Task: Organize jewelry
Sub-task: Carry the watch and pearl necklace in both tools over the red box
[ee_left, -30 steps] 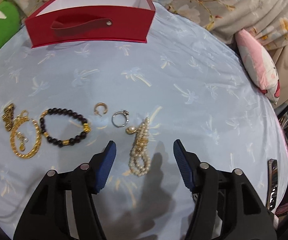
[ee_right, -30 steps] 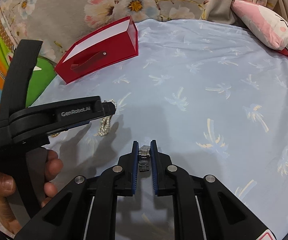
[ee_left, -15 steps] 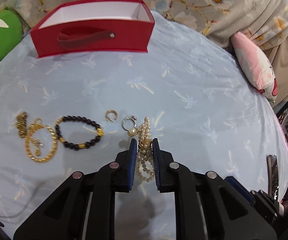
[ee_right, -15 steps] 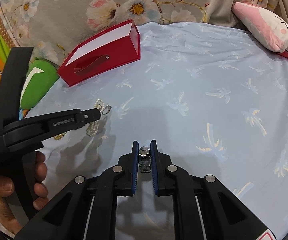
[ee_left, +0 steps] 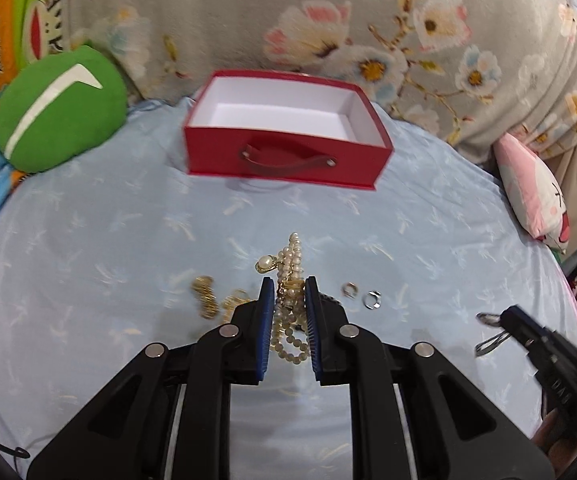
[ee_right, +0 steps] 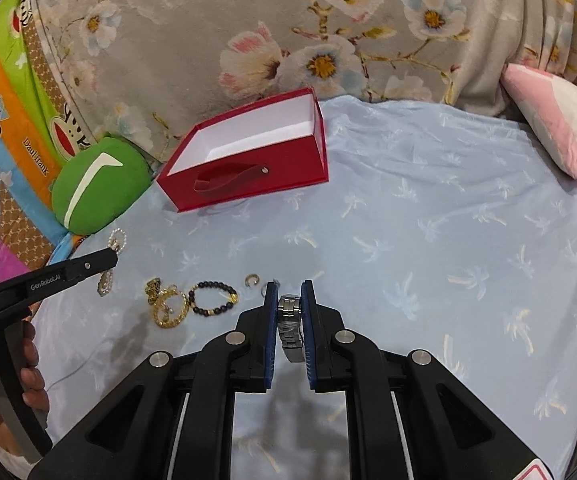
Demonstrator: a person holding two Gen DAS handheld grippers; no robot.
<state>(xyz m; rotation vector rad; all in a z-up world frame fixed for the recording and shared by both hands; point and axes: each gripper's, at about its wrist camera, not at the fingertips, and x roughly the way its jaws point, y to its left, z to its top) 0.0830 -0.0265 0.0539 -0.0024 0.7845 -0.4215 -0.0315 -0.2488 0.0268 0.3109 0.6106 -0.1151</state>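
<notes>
My left gripper point(ee_left: 289, 284) is shut on a pearl bracelet point(ee_left: 290, 268) with a gold clasp, lifted above the blue sheet. The strand hangs between the blue pads. In the right wrist view the same left gripper point(ee_right: 108, 258) shows at the left with pearls point(ee_right: 117, 238) dangling. My right gripper point(ee_right: 289, 290) is shut on a silver metal watch point(ee_right: 290, 322), also raised. An open red box point(ee_left: 284, 132) with a white inside and a strap handle stands at the back. Lying on the sheet are a gold chain point(ee_right: 166, 306), a dark bead bracelet point(ee_right: 212, 298), and two small rings point(ee_left: 362, 294).
A green round cushion point(ee_left: 58, 108) lies left of the box. A pink and white plush pillow point(ee_right: 556, 132) rests at the right. A floral blanket point(ee_right: 288, 20) rises behind the box. A hand point(ee_right: 28, 368) holds the left gripper's handle.
The left gripper closed on the pearl bracelet and lifted it off the sheet toward the box. The right gripper rose with the watch still in it.
</notes>
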